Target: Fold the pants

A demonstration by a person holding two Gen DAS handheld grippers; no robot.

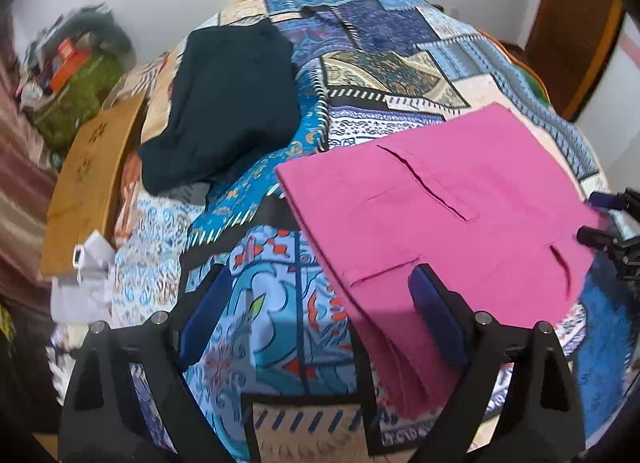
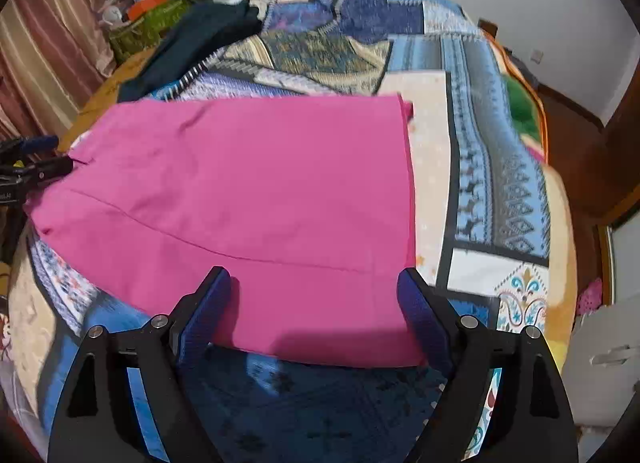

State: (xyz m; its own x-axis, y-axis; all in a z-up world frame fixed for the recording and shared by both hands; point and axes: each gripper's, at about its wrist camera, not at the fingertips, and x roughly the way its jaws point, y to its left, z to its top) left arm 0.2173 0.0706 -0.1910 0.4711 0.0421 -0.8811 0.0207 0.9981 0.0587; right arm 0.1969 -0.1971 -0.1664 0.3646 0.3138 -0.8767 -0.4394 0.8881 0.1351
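Pink pants (image 1: 452, 207) lie folded flat on the patchwork bedspread (image 1: 280, 303), with pocket slits facing up. They also show in the right wrist view (image 2: 248, 199). My left gripper (image 1: 320, 287) is open and empty, its right pad (image 1: 436, 315) over the pants' near left edge. My right gripper (image 2: 312, 287) is open and empty, its jaws spread above the pants' near edge. The right gripper shows at the left wrist view's right edge (image 1: 612, 223), the left gripper at the right wrist view's left edge (image 2: 36, 163).
A dark teal garment (image 1: 232, 111) lies on the bed beyond the pants, also in the right wrist view (image 2: 192, 43). A wooden board (image 1: 92, 191) and a cluttered green basket (image 1: 76, 95) stand at the left. White wall behind, wooden door (image 1: 576, 23) at the right.
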